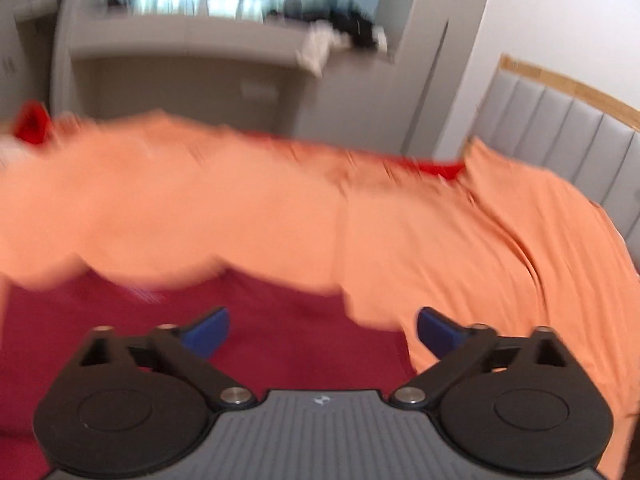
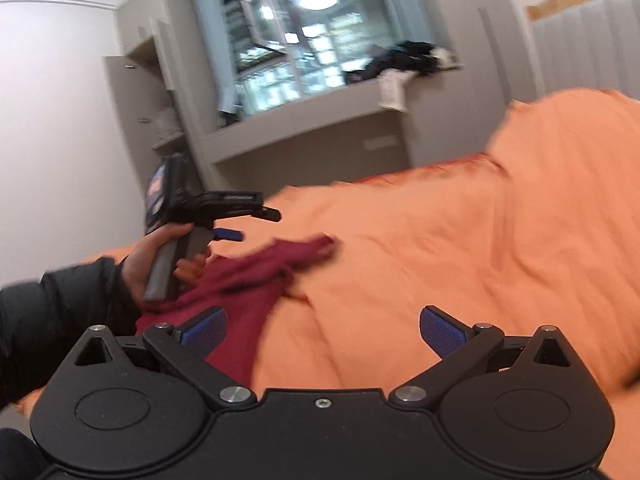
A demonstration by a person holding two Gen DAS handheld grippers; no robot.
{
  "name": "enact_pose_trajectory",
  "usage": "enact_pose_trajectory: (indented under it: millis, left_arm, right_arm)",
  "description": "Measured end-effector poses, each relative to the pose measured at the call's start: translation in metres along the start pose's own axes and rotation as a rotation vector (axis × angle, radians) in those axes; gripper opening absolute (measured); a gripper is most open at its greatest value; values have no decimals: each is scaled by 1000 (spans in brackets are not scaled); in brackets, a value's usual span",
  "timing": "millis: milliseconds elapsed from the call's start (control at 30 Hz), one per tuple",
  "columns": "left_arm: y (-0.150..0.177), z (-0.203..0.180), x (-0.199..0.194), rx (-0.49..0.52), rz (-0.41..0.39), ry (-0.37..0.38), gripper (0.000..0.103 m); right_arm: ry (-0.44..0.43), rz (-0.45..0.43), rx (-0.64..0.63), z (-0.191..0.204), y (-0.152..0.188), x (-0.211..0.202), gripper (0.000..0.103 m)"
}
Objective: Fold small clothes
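Looking along my left gripper (image 1: 323, 332), I see its blue fingers (image 1: 208, 330) spread wide with nothing between them; they hang just above a dark red garment (image 1: 248, 344) that lies flat on the orange bedsheet (image 1: 500, 248). My right gripper (image 2: 323, 334) is also spread wide and empty, its blue pads (image 2: 438, 332) over the sheet, the left pad over the near edge of the same garment (image 2: 248, 280). From the right wrist camera the garment looks bunched and rumpled, one narrow end reaching out across the sheet, and the other gripper (image 2: 228, 224) hovers above its far side, gripped by a bare hand (image 2: 160, 256) coming out of a black sleeve (image 2: 60, 308). Beyond the bed stands a grey built-in cabinet (image 2: 304, 132) with a ledge, and a heap of dark and white clothes (image 2: 404, 60) sits on that ledge, one pale piece drooping over the edge. A grey padded headboard (image 1: 560, 132) with a wooden trim rises at the right. A strip of brighter red cloth (image 1: 436, 168) peeks past the far edge of the sheet, and I cannot tell what it is. Both views are smeared, the left one badly, so folds and hems on the garment are hard to make out, and the gripper bodies cut off its near part.
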State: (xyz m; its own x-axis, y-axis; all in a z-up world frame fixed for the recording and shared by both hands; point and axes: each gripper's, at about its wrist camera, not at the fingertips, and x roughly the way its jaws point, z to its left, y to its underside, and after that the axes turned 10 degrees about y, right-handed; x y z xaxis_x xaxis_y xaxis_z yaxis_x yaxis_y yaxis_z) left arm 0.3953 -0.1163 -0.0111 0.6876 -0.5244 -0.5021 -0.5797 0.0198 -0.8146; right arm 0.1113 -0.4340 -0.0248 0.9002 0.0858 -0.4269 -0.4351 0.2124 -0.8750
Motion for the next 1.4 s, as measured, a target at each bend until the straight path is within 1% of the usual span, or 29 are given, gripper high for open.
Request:
enact_pose_trajectory:
  millis: [33, 67, 100, 167, 200, 233, 267, 333, 400, 467, 533, 600, 633, 700, 733, 767, 800, 867, 900, 933, 967, 1033, 1100, 1200, 1233, 1267, 1300, 1333, 1400]
  left_arm:
    - [-3, 10, -21, 45, -15, -50, 103]
    - [-4, 21, -40, 91, -11, -121, 103]
    - [-4, 31, -55, 138, 7, -189, 103]
    - [8, 59, -79, 203, 57, -335, 102]
    - [18, 77, -90, 216, 80, -406, 102]
    - [28, 94, -99, 213, 105, -453, 102]
    - [40, 111, -105, 204, 133, -488, 102]
    - [66, 144, -119, 159, 175, -525, 102]
    - [87, 167, -128, 123, 210, -526, 102]
    - [99, 174, -125, 153, 233, -523, 102]
    - [103, 174, -113, 226, 245, -541, 102]
    - [92, 169, -82, 303, 261, -550, 102]
    - [94, 169, -70, 337, 278, -573, 102]
    - [99, 171, -45, 383, 322, -623, 103]
    - [102, 172, -36, 398, 333, -625, 103]
    - [103, 172, -29, 409, 332, -623, 103]
    - [104, 172, -25, 423, 321, -634, 103]
    - [105, 178, -21, 420, 293, -655, 103]
    - [105, 178, -23, 414, 269, -668, 103]
    - [105, 178, -27, 407, 240, -690, 103]
    - [106, 179, -31, 395, 216, -708, 103]
    - [109, 184, -42, 365, 167, -725, 103]
    - [113, 193, -55, 325, 137, -751, 103]
    - [115, 208, -75, 228, 94, -783, 103]
    - [114, 213, -80, 192, 91, -764, 103]
    - [113, 216, -81, 167, 106, -738, 103]
    - [113, 218, -77, 169, 146, -718, 102]
    - [114, 215, -73, 200, 164, -718, 100]
    - [115, 206, -71, 259, 164, -735, 100]
  right_arm:
    - [-34, 0, -1, 5, -13, 15, 102]
    - [-76, 5, 7, 11, -27, 33, 102]
    - [-112, 18, 23, 17, -39, 53, 102]
    - [-170, 75, 54, 30, -61, 105, 101]
    - [-180, 111, 74, 35, -69, 137, 100]
    - [-167, 148, 103, 40, -73, 165, 99]
    - [-155, 187, 132, 42, -76, 194, 93]
    - [-102, 246, 198, 39, -74, 246, 88]
    - [-67, 314, 267, 32, -64, 285, 84]
    - [-74, 361, 352, 22, -49, 311, 83]
    - [-88, 373, 435, 13, -36, 324, 83]
    - [-112, 363, 497, 8, -31, 334, 82]
    - [-123, 361, 510, 9, -32, 338, 82]
    - [-139, 366, 507, 14, -36, 346, 76]
    - [-141, 368, 502, 17, -39, 349, 70]
    - [-150, 370, 499, 20, -41, 351, 60]
    - [-158, 374, 499, 22, -45, 354, 54]
    - [-173, 384, 496, 27, -47, 358, 35]
    - [-180, 387, 499, 30, -47, 359, 32]
    - [-182, 384, 504, 32, -47, 359, 24]
    - [-186, 376, 506, 34, -48, 359, 20]
    - [-189, 350, 502, 39, -52, 357, 19]
    - [-205, 328, 496, 44, -59, 353, 18]
    - [-257, 283, 486, 56, -69, 345, 12]
    - [-266, 272, 477, 58, -72, 342, 9]
    - [-265, 269, 463, 59, -74, 340, 9]
    - [-249, 280, 444, 61, -74, 341, 9]
    - [-220, 299, 432, 60, -71, 343, 9]
    - [-171, 324, 444, 54, -60, 348, 9]
